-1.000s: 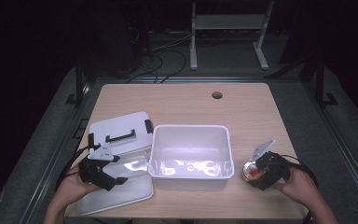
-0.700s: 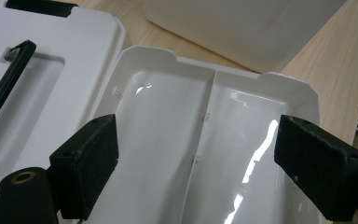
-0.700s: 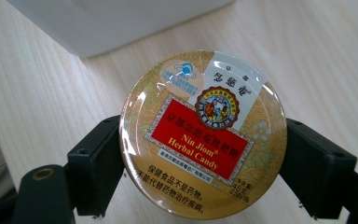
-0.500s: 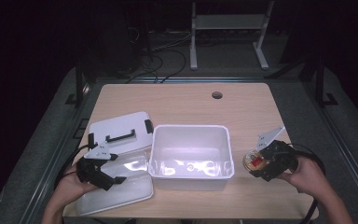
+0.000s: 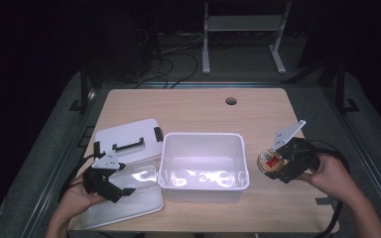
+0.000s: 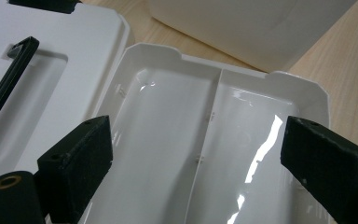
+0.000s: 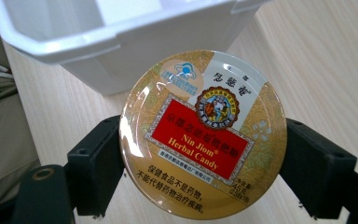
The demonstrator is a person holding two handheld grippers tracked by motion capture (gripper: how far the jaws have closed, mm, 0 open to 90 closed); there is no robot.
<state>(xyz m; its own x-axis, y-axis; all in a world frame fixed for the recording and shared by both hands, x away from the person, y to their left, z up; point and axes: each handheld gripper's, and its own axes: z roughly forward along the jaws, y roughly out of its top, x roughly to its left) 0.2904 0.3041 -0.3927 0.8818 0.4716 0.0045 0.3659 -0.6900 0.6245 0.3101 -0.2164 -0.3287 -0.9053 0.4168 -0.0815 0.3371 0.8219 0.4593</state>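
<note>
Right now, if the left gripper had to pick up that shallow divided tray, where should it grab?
Probably the divided tray's near rim, coming from above with the left gripper. The tray lies flat with thin upright walls, and the jaws, already open, sit over it; one jaw inside, one outside.

Beyond the left hand-held gripper (image 5: pixel 110 179), the pale wooden surface (image 5: pixel 198 111) shows a cable hole (image 5: pixel 230 101); farther off, a white stand (image 5: pixel 242 34) and cables (image 5: pixel 171 54) sit on dark floor (image 5: pixel 54 124).

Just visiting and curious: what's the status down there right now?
Right gripper shut on candy tin, beside white bin. Left gripper open over divided tray. Nothing in the way.
</note>
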